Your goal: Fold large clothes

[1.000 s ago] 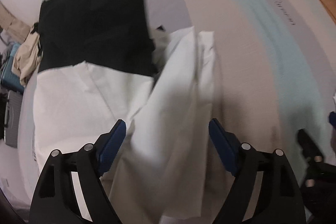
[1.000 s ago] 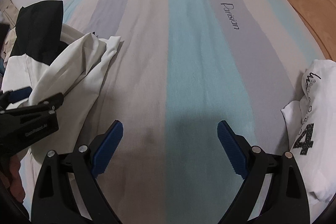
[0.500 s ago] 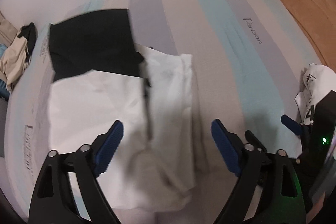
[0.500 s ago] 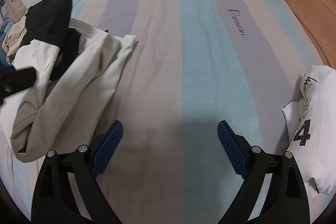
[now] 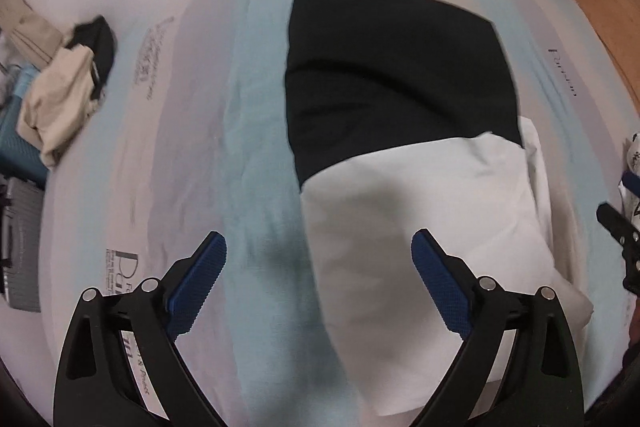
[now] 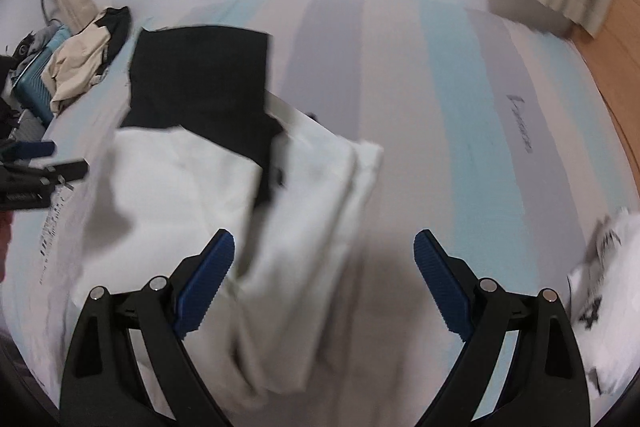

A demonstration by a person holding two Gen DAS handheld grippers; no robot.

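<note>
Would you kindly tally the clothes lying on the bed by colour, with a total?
Black-and-white garment, lying on the bed in the middle: 1
White printed shirt at the right edge: 1
Beige-and-black clothes pile at the left edge: 1 heap; its pieces cannot be told apart
Total: 3
</note>
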